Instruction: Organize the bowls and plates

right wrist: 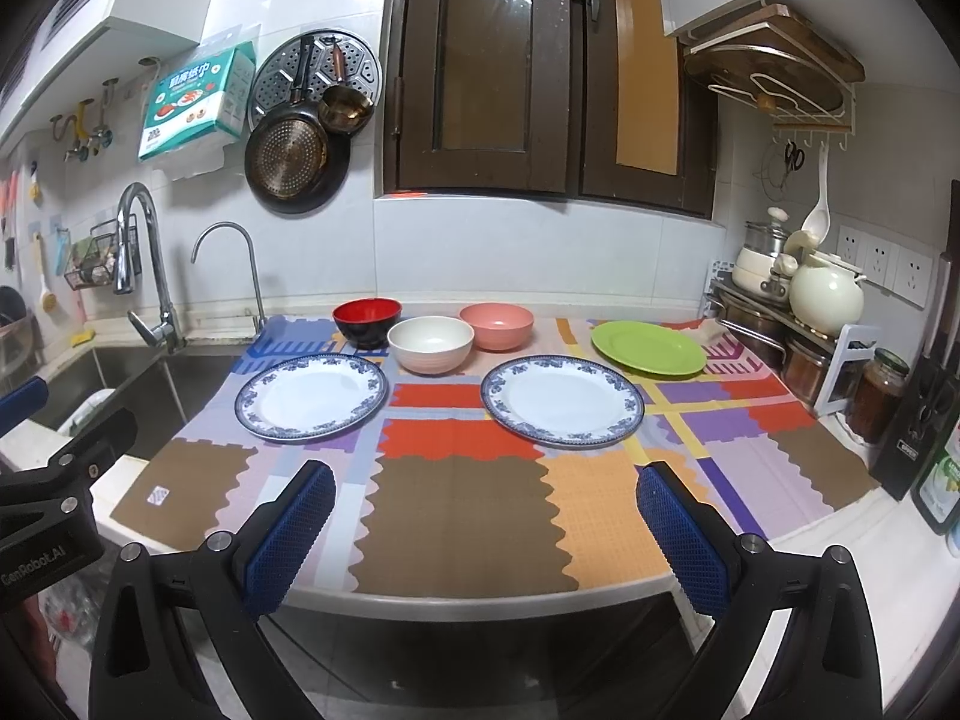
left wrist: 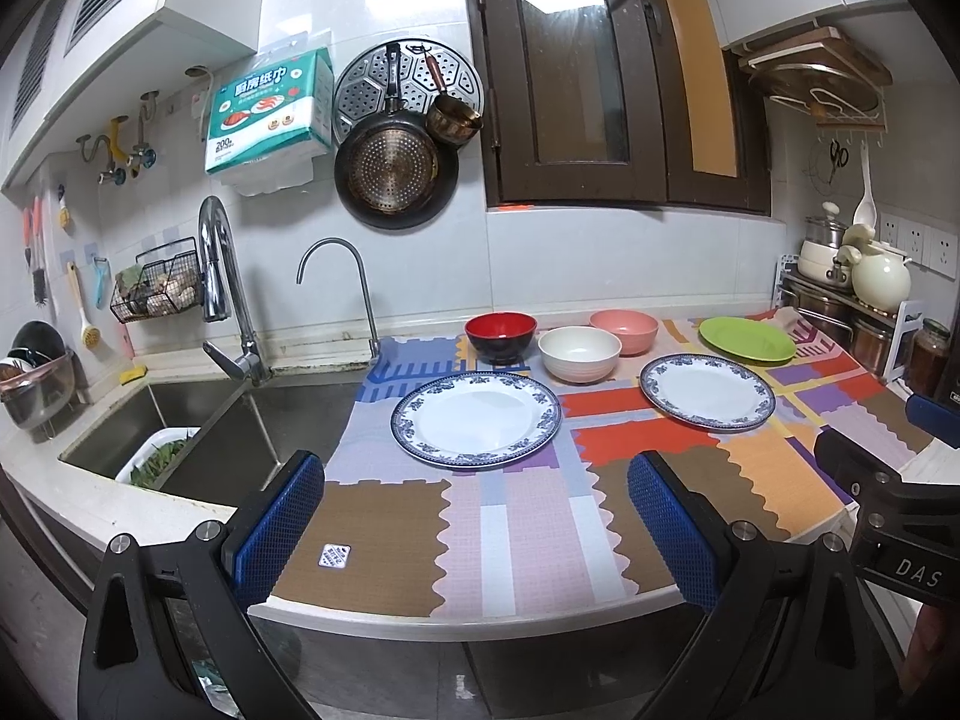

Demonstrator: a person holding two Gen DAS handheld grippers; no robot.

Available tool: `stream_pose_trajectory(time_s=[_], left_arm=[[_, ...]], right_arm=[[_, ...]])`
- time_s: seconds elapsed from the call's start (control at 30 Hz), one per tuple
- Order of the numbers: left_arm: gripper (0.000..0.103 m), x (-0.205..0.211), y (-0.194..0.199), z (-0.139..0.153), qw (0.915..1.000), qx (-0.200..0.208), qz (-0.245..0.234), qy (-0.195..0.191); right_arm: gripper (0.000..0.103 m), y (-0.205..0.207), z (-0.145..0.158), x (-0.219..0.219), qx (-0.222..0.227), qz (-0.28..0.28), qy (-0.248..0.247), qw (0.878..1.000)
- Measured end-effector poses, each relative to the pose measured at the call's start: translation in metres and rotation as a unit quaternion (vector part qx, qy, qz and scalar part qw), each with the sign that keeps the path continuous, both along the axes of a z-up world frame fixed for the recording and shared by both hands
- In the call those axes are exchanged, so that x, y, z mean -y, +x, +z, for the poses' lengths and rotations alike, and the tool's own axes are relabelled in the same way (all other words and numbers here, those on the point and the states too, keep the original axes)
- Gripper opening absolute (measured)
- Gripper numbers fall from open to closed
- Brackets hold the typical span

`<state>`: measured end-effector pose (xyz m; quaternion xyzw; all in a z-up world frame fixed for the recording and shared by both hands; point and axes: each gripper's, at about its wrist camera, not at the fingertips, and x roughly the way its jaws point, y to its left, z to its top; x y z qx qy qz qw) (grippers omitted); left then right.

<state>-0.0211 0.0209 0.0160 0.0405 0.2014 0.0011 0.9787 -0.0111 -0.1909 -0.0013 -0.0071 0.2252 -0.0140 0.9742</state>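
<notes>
- Both tools idle at the counter's front edge: my left gripper [left wrist: 474, 516] and right gripper [right wrist: 486, 516] have jaws spread wide, nothing held.
- Two white plates with blue floral rims, left one [right wrist: 311, 396] and right one [right wrist: 562, 402], lie flat on the patchwork mat [right wrist: 456, 516]; flat lime-green plate [right wrist: 648, 348] sits back right.
- Behind them: red-and-black bowl [right wrist: 366, 319], cream ribbed bowl [right wrist: 429, 343], pink bowl [right wrist: 496, 324], close together.
- Blue-rim plates look ceramic: stiff, heavy, breakable, glazed and slippery. I'd pinch the rim; bowls by the wall.
- Green plate and pale bowls probably light plastic.
- Sink [left wrist: 198, 420] left, jars [right wrist: 879, 393] right; middle is open.
</notes>
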Motion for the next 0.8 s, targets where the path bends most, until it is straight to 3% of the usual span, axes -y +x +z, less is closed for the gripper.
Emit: stream_pose_trajectory(time_s=[0.5, 0.8], left_arm=[[0.103, -0.001, 0.001, 0.0, 1.0, 0.001, 0.002, 0.0], [0.103, -0.011, 0.013, -0.007, 0.9997, -0.023, 0.008, 0.001]], right_arm=[[0.102, 0.0, 0.0, -0.002, 0.001, -0.002, -0.001, 1.0], [0.102, 0.008, -0.004, -0.007, -0.012, 0.006, 0.006, 1.0]])
